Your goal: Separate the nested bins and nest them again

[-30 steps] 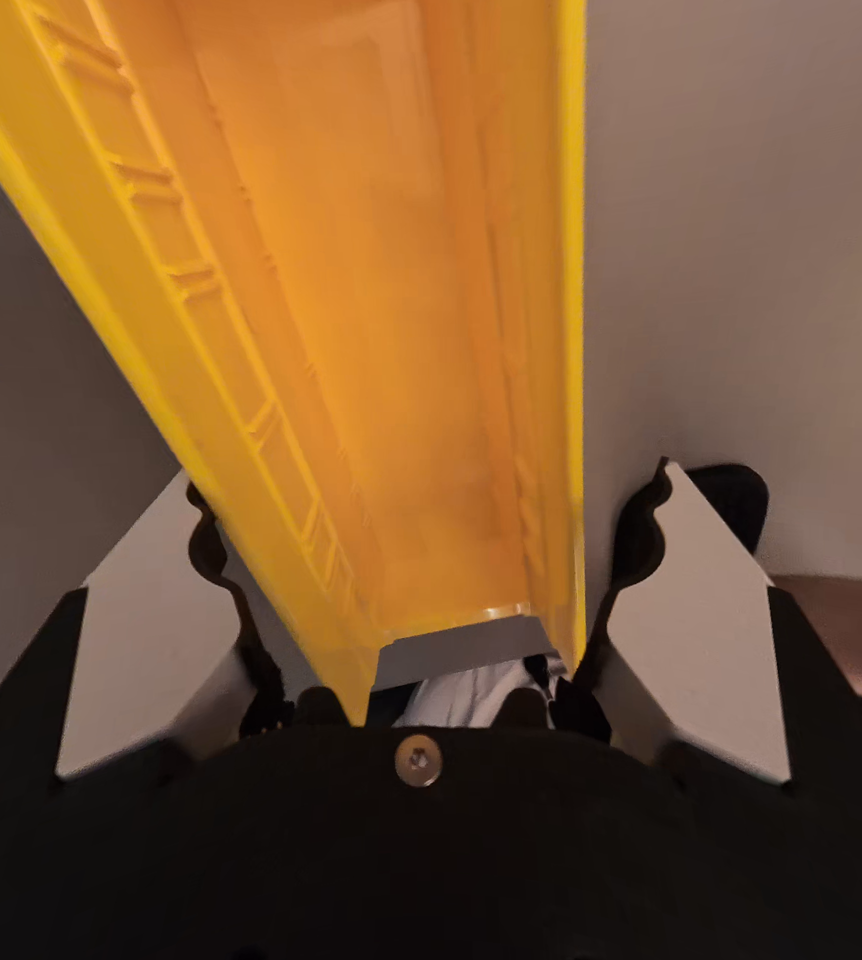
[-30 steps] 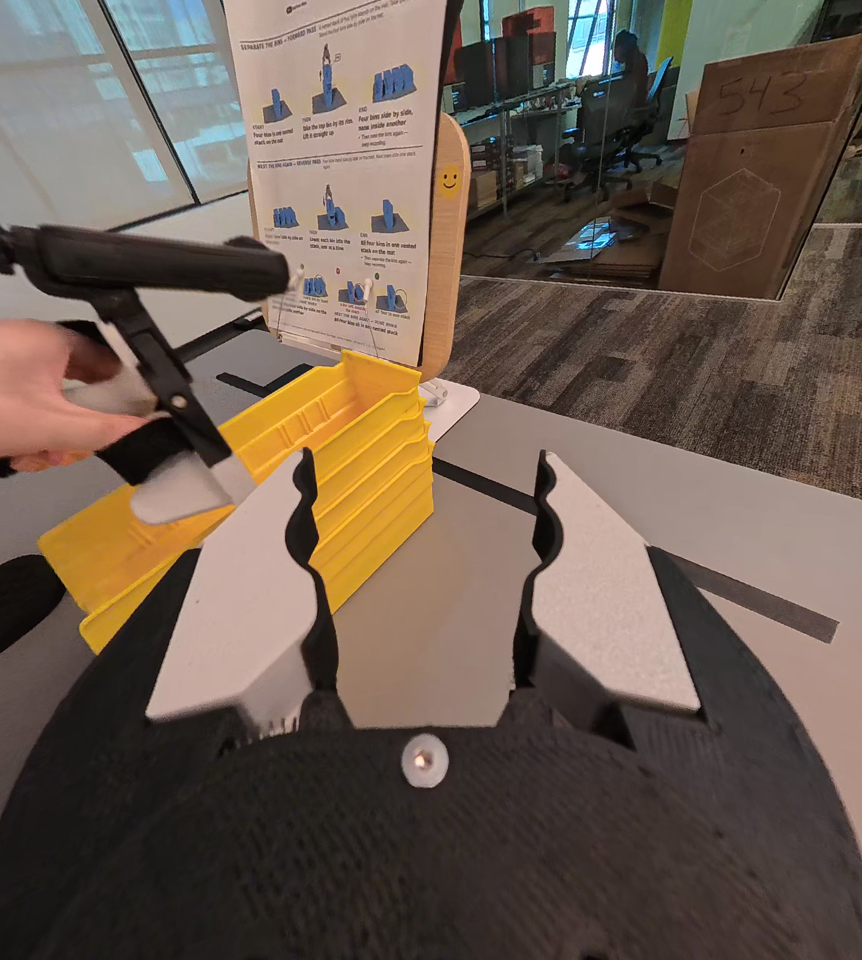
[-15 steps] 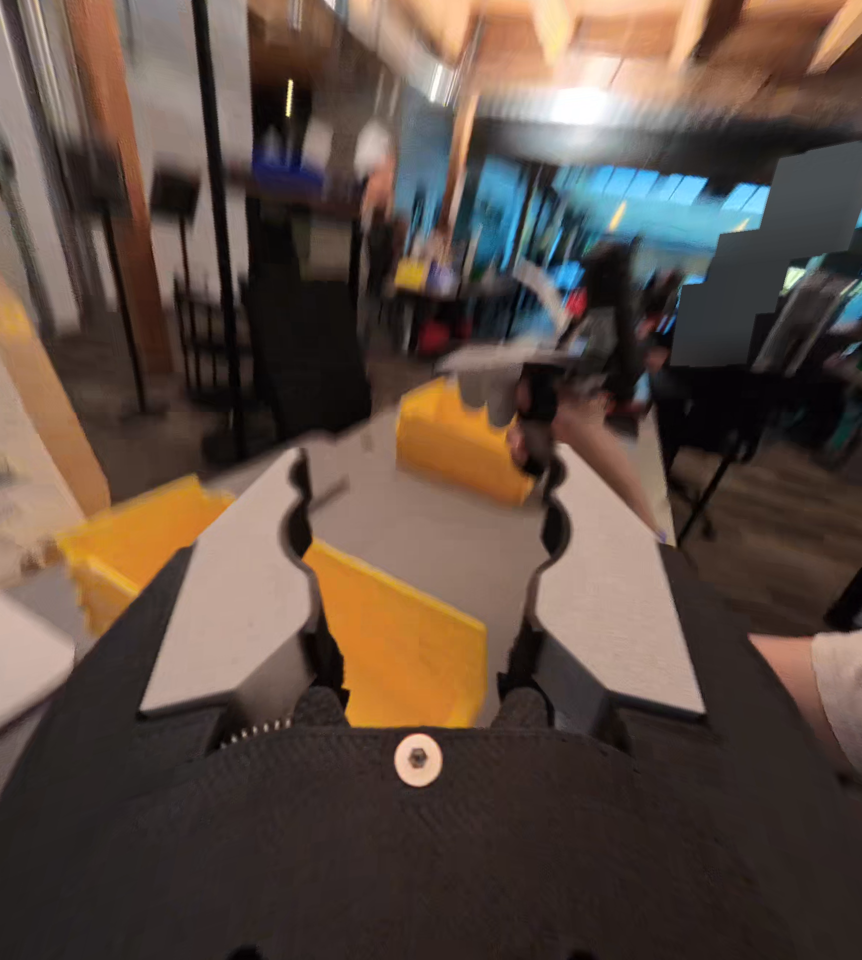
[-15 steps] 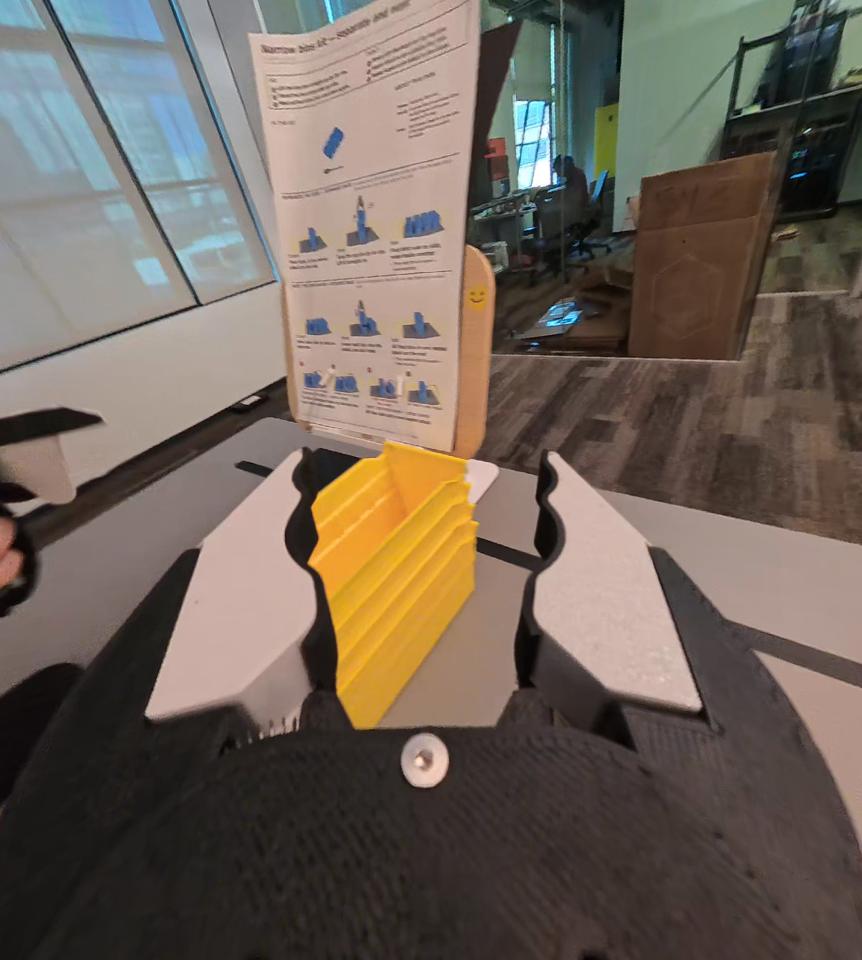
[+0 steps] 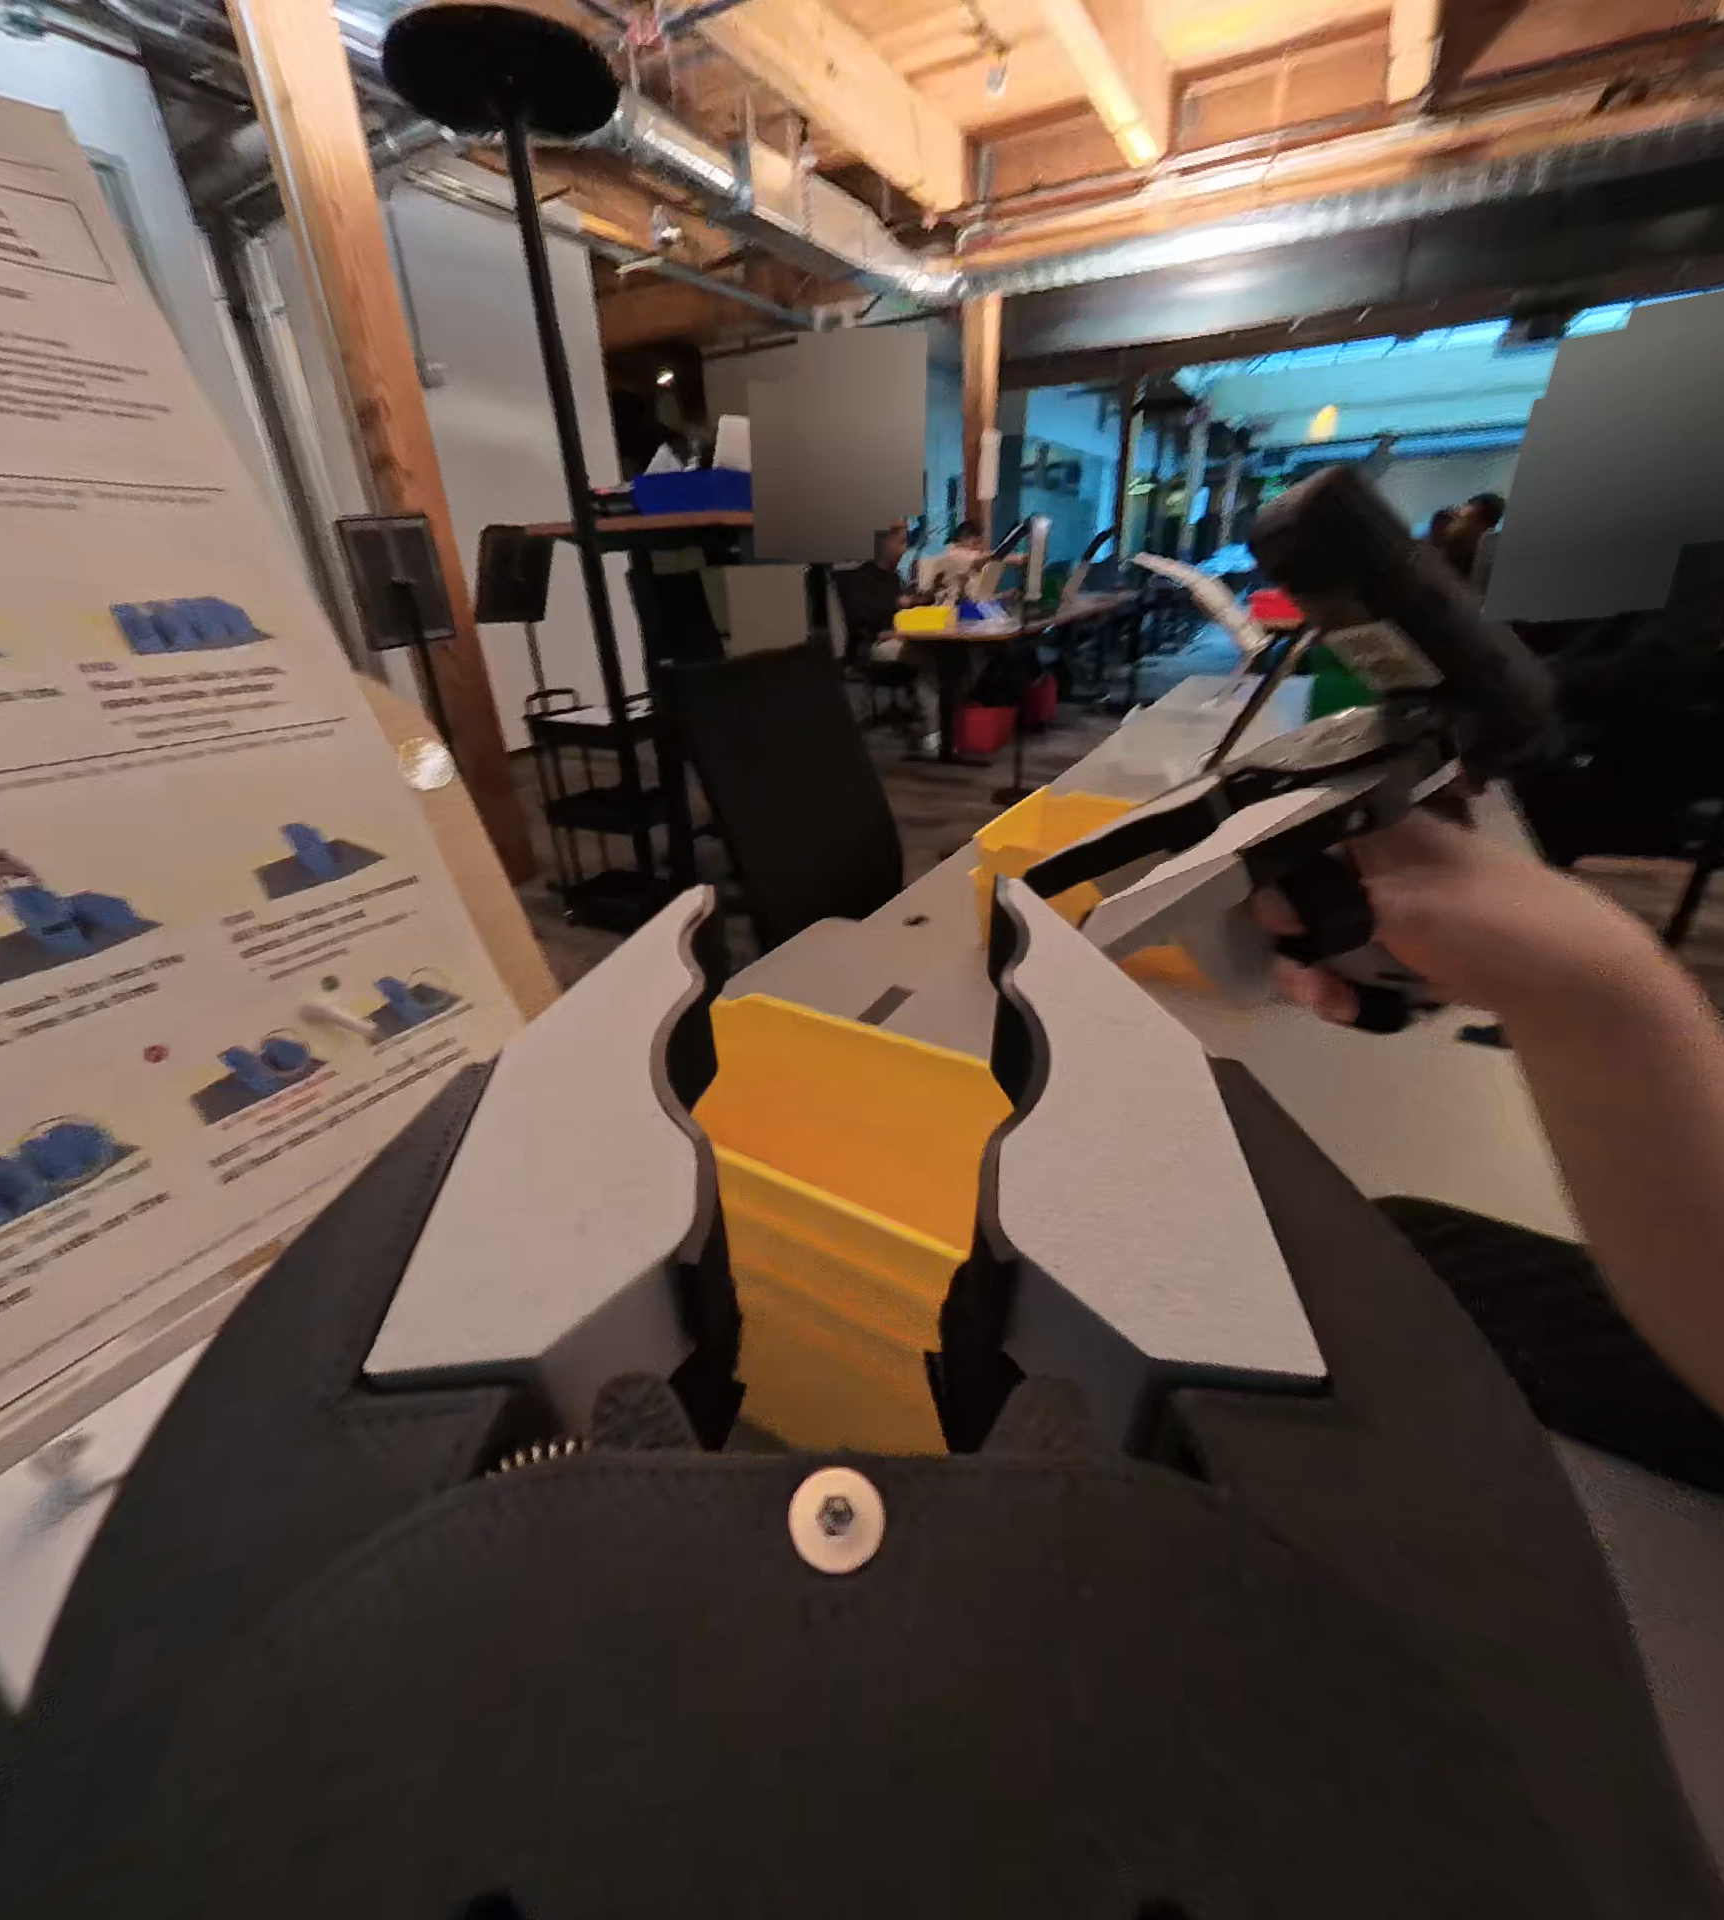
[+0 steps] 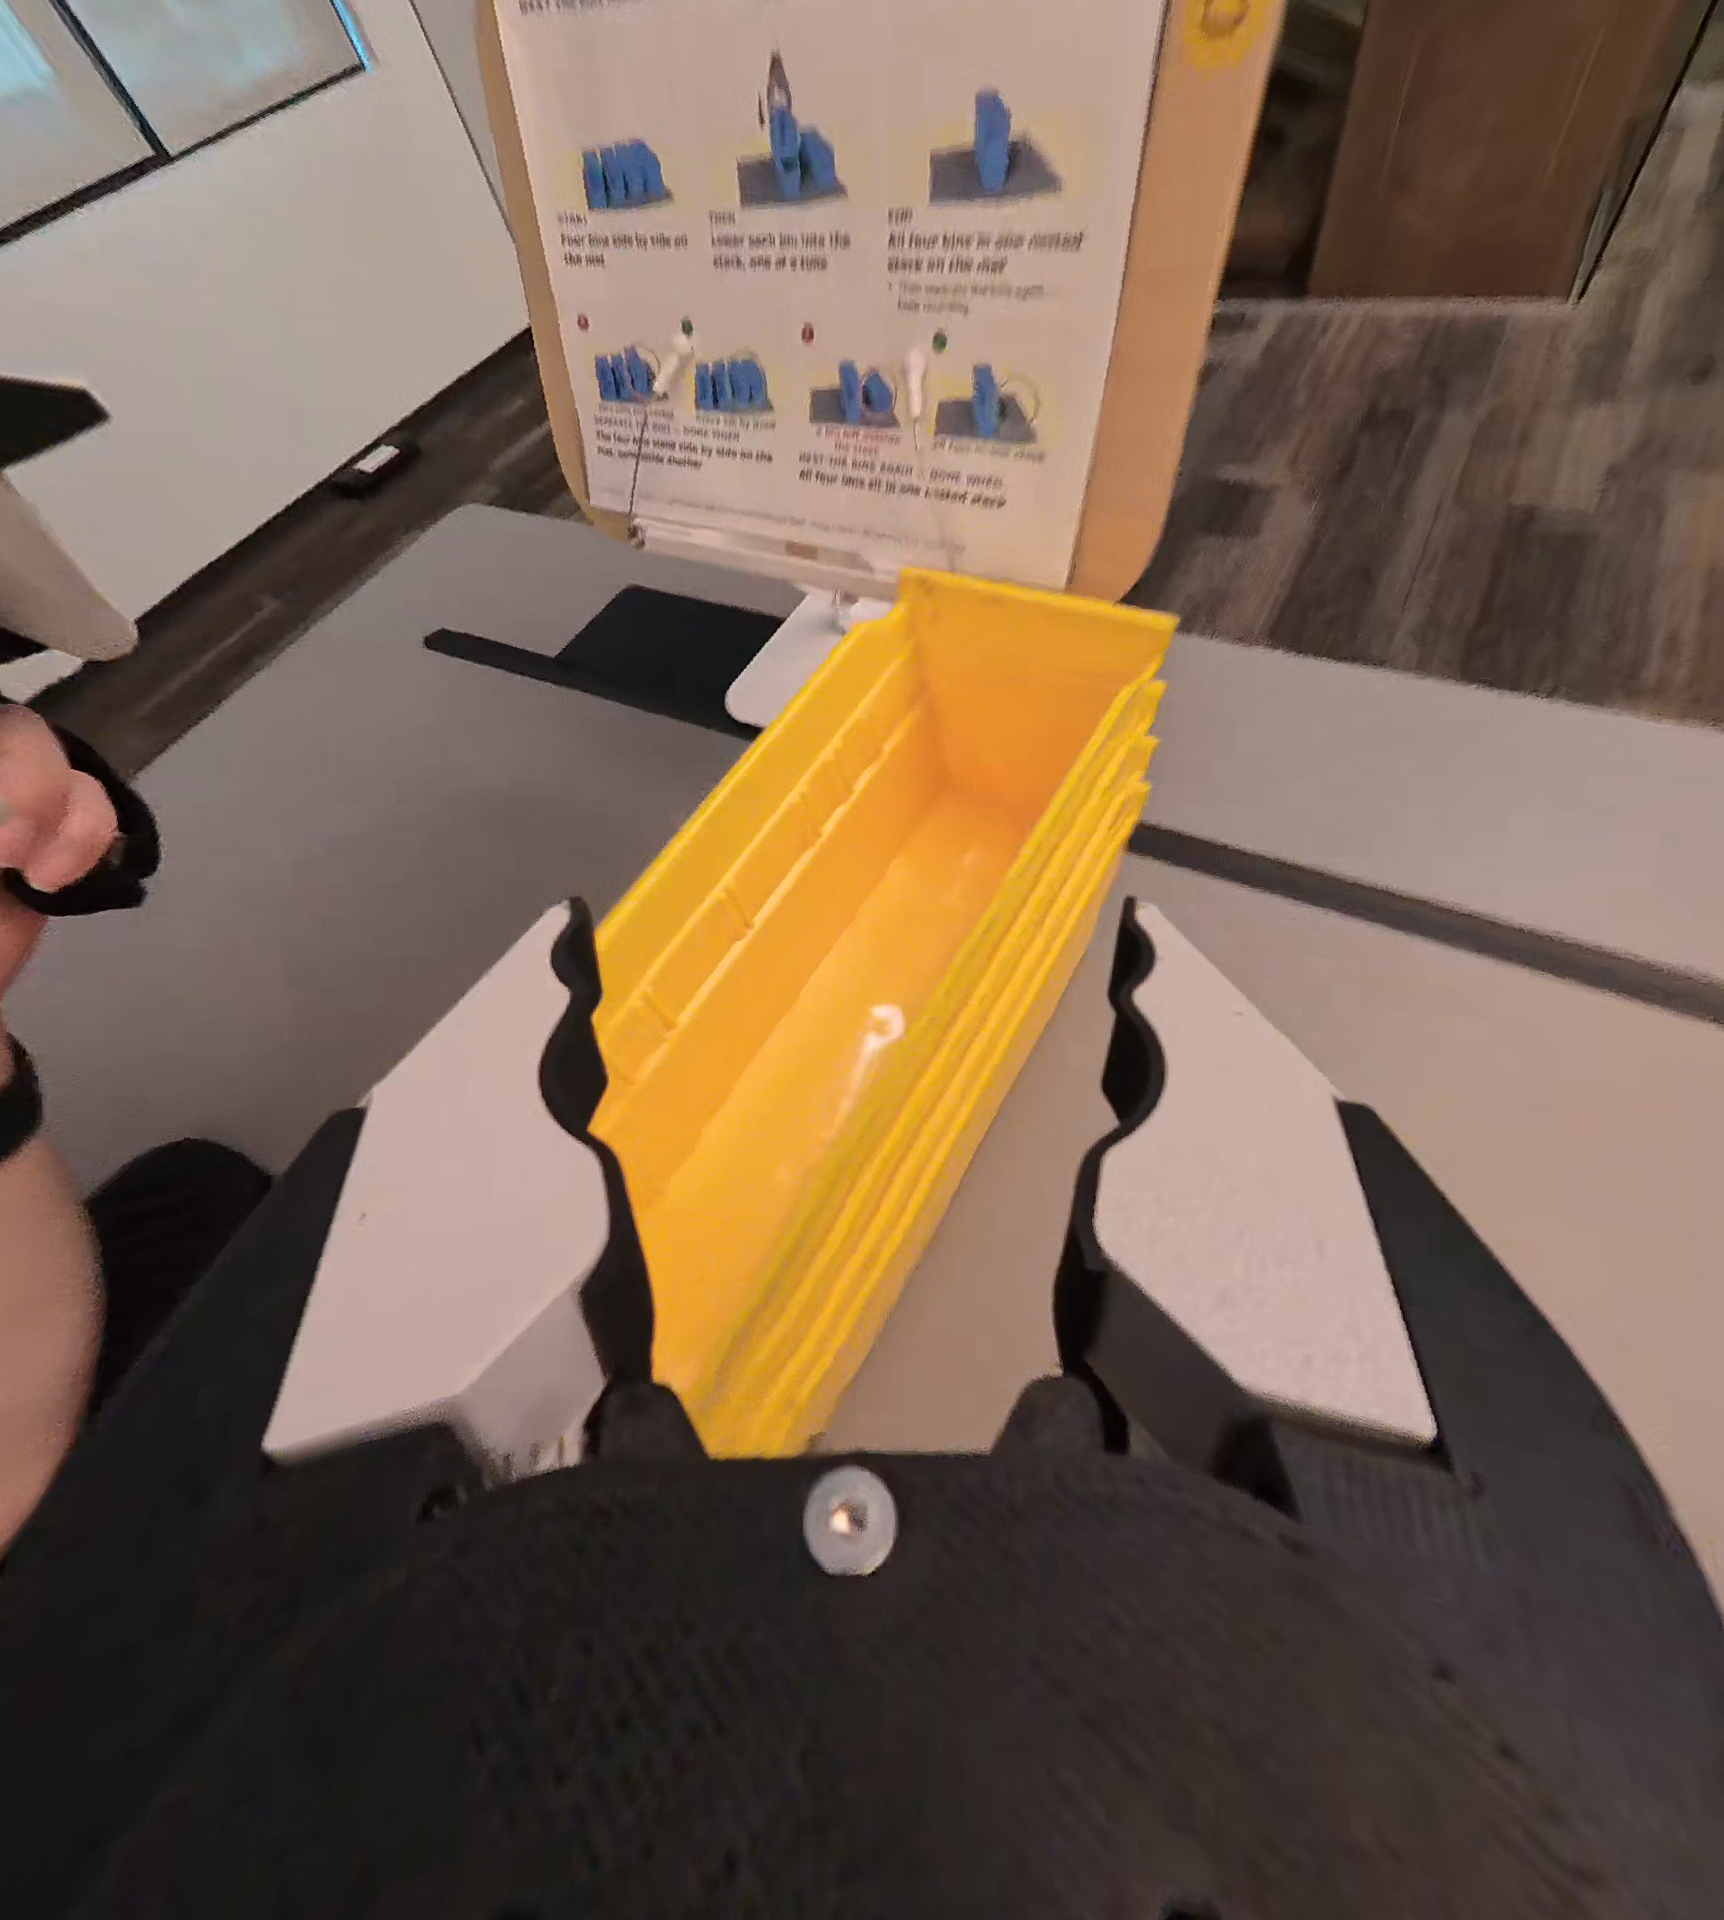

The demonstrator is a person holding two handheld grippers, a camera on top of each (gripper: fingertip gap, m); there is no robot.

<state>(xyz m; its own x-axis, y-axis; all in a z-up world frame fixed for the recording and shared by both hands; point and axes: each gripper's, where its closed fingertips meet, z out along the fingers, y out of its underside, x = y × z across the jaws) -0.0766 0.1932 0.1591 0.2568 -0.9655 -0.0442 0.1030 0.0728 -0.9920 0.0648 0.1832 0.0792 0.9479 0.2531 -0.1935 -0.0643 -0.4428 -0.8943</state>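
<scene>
At the table's left, the left hand-held gripper (image 5: 850, 940) stands spread around the far end of the nested yellow bins (image 6: 879, 997), pads not clearly pressing. The right hand-held gripper (image 6: 853, 925) straddles the near end, spread, right pad clear. Separation seems just starting; next, pinch the top bin's rim and lift.

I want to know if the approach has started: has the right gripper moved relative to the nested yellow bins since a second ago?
Yes. The right gripper has swung left and closed in: the nested yellow bins, earlier off to its left, now sit between its open fingers, below the instruction sheet.
</scene>
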